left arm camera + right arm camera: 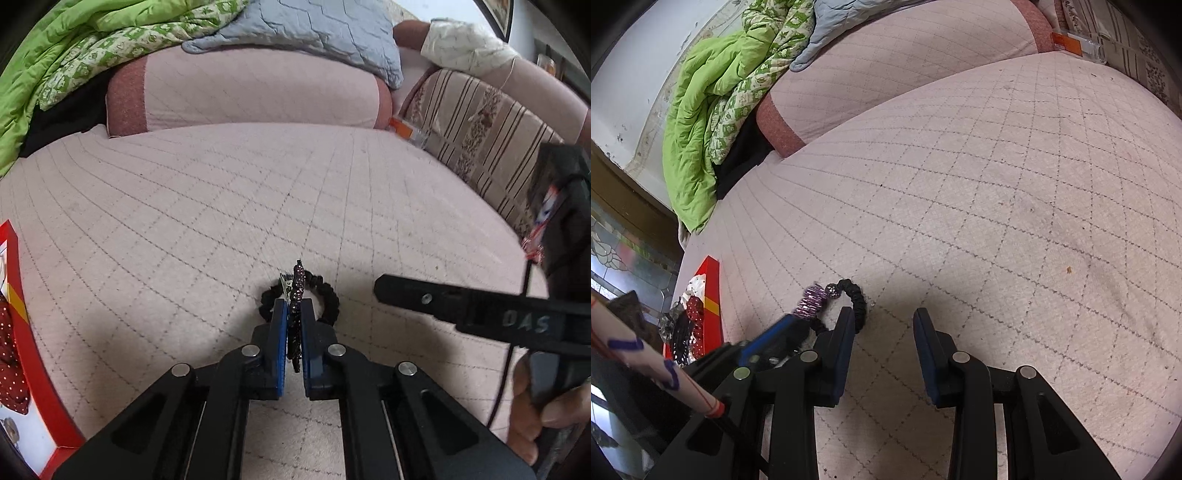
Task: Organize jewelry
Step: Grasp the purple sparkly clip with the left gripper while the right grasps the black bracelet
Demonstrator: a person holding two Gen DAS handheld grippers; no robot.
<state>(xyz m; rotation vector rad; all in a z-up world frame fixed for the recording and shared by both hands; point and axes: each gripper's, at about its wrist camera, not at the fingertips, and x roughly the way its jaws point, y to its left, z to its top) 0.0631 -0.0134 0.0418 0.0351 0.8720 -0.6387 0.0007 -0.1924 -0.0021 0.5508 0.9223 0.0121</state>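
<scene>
Low over quilted bed point(184, 206), left claw point(294, 317) pinches sparkly hair clip point(296, 291); right claw point(884, 325) spread.

A bed point(207, 206) covered in a pale pink quilted spread with a dark stitched diamond grid carries everything. A black scrunchie point(328, 291) lies on it near the front. At the left edge rests a red box point(33, 354) with dotted red fabric inside. Toward the head lies a long pink bolster point(251, 92), with a green quilt point(55, 55) and a grey-blue pillow point(332, 33) heaped on it. An orange-labelled clear bottle point(410, 131) lies at the bed's right edge, beside a striped cushion point(476, 125).
</scene>
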